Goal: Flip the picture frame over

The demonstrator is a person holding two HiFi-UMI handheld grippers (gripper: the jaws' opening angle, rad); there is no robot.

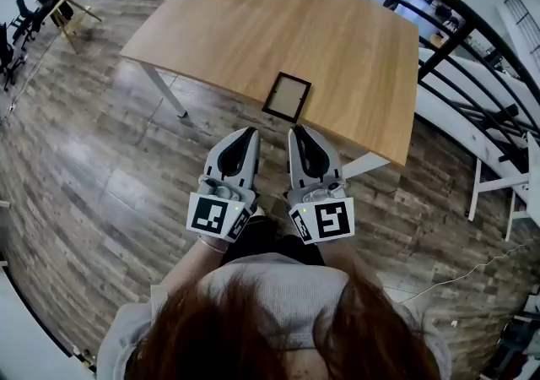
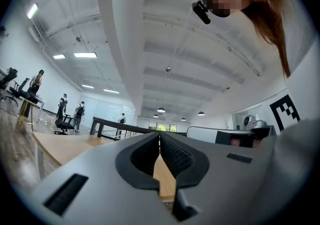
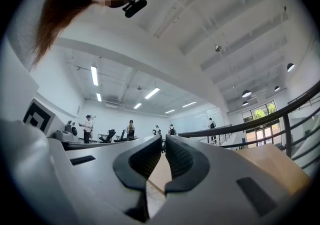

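The left gripper [image 1: 250, 135] is closed with nothing in it. The right gripper [image 1: 298, 132] is closed and empty too. They sit side by side above the floor [image 1: 101, 167], just in front of the counter [image 1: 278, 24]. The frame [image 1: 287, 96] lies flat near the counter's edge, close to both grippers but not touching them.

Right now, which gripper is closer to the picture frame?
Right, though only slightly. The right gripper points at the near edge of the picture frame; the left gripper sits off its left corner.
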